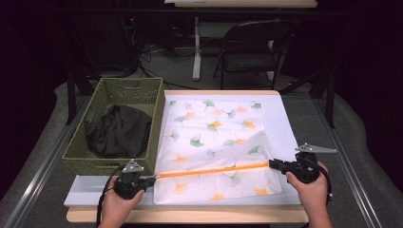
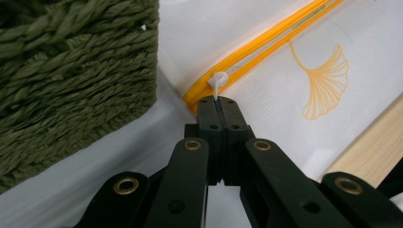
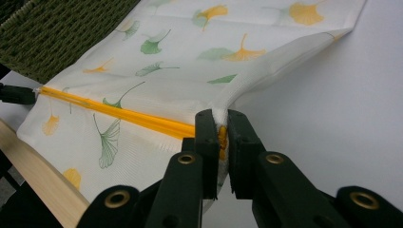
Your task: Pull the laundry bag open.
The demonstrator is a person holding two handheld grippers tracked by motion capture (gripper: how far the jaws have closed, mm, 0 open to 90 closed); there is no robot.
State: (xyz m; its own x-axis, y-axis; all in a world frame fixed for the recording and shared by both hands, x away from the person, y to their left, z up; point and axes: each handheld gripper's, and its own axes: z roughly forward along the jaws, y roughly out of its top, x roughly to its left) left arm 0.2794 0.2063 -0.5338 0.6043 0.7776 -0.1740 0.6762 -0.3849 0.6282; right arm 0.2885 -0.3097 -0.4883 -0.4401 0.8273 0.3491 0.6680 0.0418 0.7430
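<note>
Zippered fabric bag, white with ginkgo-leaf print, flat on the desk beside a woven basket.

Item: bag of thin, soft mesh-like cloth, judged light and limp, likely to sag and bunch unless kept taut; orange zipper runs across its near part from left edge to right edge. Best holds, by judgement: the small white zipper pull at the left end and the cloth edge at the zipper's right end; the pull is tiny and may slip. Left tool: jaws pressed together on the pull's tab. Right tool: jaws clamped on the bag's bunched edge at the zipper end. Adjacent: green basket holding dark cloth, touching the bag's left side; pale desk beneath.
</note>
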